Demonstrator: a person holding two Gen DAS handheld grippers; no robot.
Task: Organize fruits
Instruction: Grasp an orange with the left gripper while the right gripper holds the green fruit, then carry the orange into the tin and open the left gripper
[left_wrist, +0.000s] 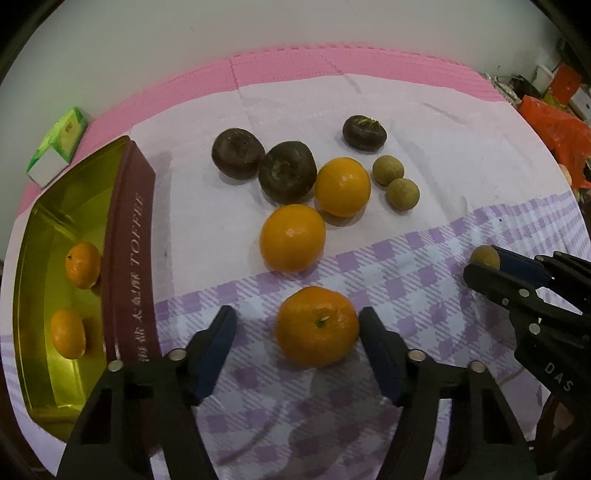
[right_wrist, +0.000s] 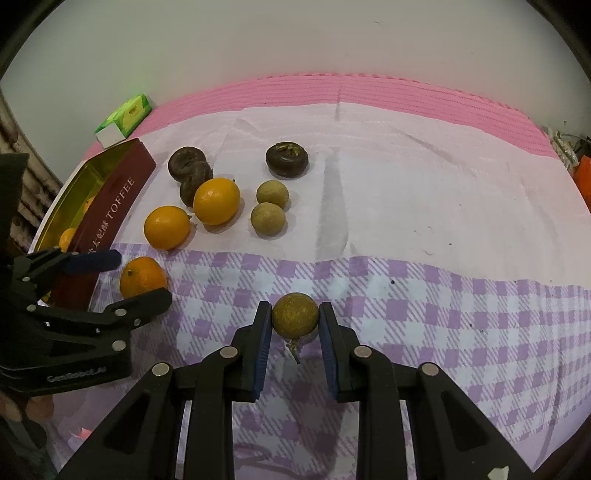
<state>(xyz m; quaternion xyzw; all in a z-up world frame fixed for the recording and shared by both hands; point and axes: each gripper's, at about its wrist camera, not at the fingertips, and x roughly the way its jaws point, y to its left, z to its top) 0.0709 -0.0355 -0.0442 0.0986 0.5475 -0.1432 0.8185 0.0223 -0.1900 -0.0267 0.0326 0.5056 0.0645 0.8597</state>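
Note:
My left gripper (left_wrist: 297, 325) is open around a tangerine (left_wrist: 317, 325) lying on the checked cloth; its right finger touches the fruit, the left stands apart. My right gripper (right_wrist: 295, 317) is shut on a small brown longan (right_wrist: 295, 314), which also shows in the left wrist view (left_wrist: 484, 257). Two oranges (left_wrist: 292, 238) (left_wrist: 342, 186), three dark brown fruits (left_wrist: 238, 153) (left_wrist: 287, 172) (left_wrist: 364, 132) and two longans (left_wrist: 388, 170) (left_wrist: 403, 194) lie on the white cloth. A gold toffee tin (left_wrist: 40, 295) on the left holds two tangerines (left_wrist: 83, 264) (left_wrist: 68, 334).
A green and white box (left_wrist: 57, 146) lies behind the tin on the pink mat (left_wrist: 295, 66). Orange bags and clutter (left_wrist: 554, 122) sit at the far right edge. A white wall stands behind the table.

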